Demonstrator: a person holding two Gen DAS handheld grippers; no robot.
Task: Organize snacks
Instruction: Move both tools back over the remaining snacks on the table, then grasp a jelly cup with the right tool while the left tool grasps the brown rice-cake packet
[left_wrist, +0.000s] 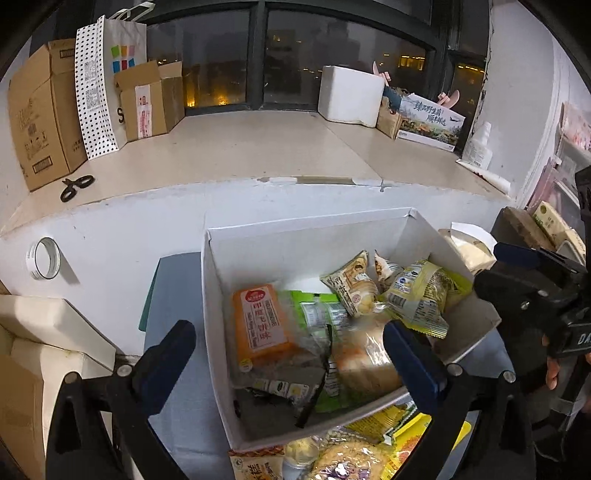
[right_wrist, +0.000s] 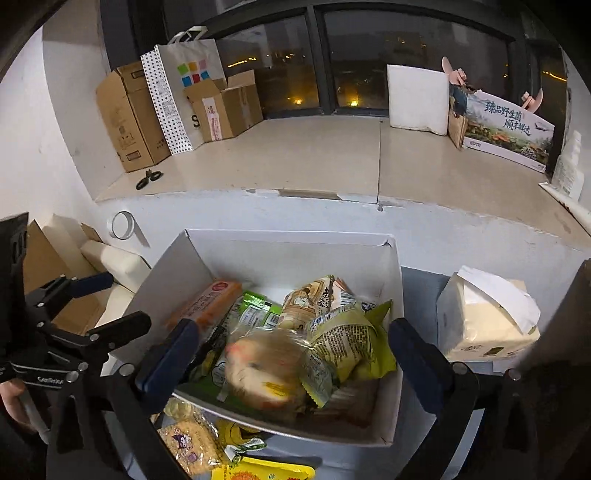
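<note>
A white cardboard box (left_wrist: 218, 295) (right_wrist: 391, 398) holds several snacks: an orange packet (left_wrist: 260, 325) (right_wrist: 207, 304), green and yellow packets (left_wrist: 417, 295) (right_wrist: 351, 343), and a clear-wrapped bread bun (left_wrist: 364, 363) (right_wrist: 266, 365) that is blurred. My left gripper (left_wrist: 291, 354) is open above the box's near-left part. My right gripper (right_wrist: 291, 358) is open above the box, the bun between its fingers (right_wrist: 166, 362) and free of them. Loose yellow snack packets (left_wrist: 347, 458) (right_wrist: 192, 446) lie on the table in front of the box.
A tissue pack (right_wrist: 484, 325) (left_wrist: 465, 247) stands right of the box. A tape roll (left_wrist: 43, 258) (right_wrist: 123, 225) leans on the white ledge wall. On the windowsill are cardboard boxes (left_wrist: 40, 114), a dotted paper bag (left_wrist: 107, 81), scissors (left_wrist: 75, 186) and a foam box (left_wrist: 351, 94).
</note>
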